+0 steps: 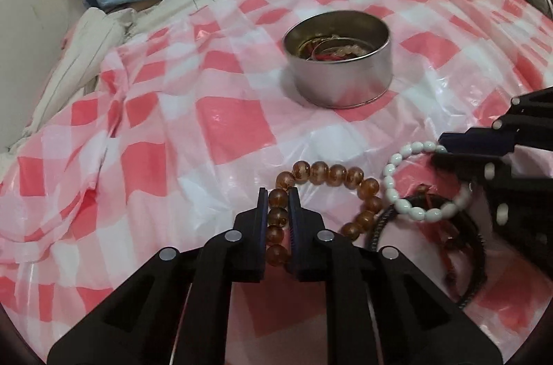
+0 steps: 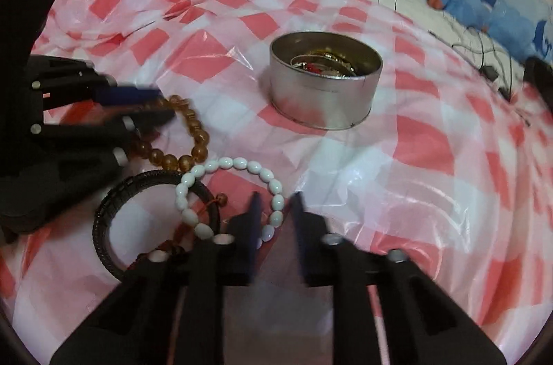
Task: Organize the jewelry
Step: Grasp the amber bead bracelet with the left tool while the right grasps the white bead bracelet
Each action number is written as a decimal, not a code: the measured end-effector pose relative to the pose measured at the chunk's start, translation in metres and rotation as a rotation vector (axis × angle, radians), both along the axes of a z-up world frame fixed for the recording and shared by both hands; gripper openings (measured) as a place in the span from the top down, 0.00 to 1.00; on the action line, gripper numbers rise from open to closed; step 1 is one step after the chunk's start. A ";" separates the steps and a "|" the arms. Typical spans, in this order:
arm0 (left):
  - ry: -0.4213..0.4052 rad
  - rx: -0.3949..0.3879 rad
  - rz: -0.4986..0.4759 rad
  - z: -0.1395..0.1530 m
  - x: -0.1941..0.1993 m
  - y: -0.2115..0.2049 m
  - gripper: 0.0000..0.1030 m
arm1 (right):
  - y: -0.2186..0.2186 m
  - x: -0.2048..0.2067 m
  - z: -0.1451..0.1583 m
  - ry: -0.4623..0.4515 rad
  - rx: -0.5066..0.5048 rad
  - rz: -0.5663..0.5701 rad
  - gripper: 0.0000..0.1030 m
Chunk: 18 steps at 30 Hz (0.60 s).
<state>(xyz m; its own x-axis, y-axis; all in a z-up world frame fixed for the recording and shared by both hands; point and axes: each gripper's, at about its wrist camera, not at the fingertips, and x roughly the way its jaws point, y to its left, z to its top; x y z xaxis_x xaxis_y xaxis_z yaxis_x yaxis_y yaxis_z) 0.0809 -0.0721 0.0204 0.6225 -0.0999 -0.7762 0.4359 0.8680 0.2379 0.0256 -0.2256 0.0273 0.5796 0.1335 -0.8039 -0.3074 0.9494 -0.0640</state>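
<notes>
Left claw [image 1: 278, 192] is closed on the amber bead bracelet [image 1: 331, 173], pads pinching the near arc of beads; the rest of the loop lies flat on the checked plastic sheet [image 1: 214, 116] over the bed, curving ahead and to that claw's right. Right claw [image 2: 274, 197]: in its own view the fingers are blurred and a gap shows with white beads beside the inner finger; from the left wrist view its tips sit at the white bead bracelet [image 1: 411, 182], so I judge it clamped on that strand. Metal tin [image 1: 338, 68] stands ahead of both claws, open, already holding jewelry. Black bangle [image 2: 145, 220] lies under the white loop, left of right claw. To do it well: lift straight up, let the loops hang free of the bangle, then lower into the tin. Amber loop's long axis runs roughly left-right across the left claw.
</notes>
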 end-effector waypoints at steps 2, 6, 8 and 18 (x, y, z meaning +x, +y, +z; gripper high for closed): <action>0.032 -0.087 0.010 0.005 0.002 0.007 0.90 | -0.022 0.000 0.002 0.011 0.065 -0.051 0.92; 0.048 -0.202 0.025 0.013 0.003 0.018 0.90 | -0.055 -0.002 0.007 0.013 0.161 -0.139 0.92; 0.050 -0.181 0.031 0.009 0.004 0.017 0.90 | -0.057 -0.002 0.008 0.010 0.171 -0.153 0.92; 0.088 -0.144 0.010 -0.004 0.005 0.008 0.62 | -0.038 0.002 -0.005 0.046 0.107 -0.104 0.75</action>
<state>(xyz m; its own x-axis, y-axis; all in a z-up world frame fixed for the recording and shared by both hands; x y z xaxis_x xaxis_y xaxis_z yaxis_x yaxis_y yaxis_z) 0.0855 -0.0638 0.0160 0.5545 -0.2081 -0.8058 0.4408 0.8947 0.0722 0.0275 -0.2636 0.0223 0.5575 0.1612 -0.8144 -0.2071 0.9770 0.0516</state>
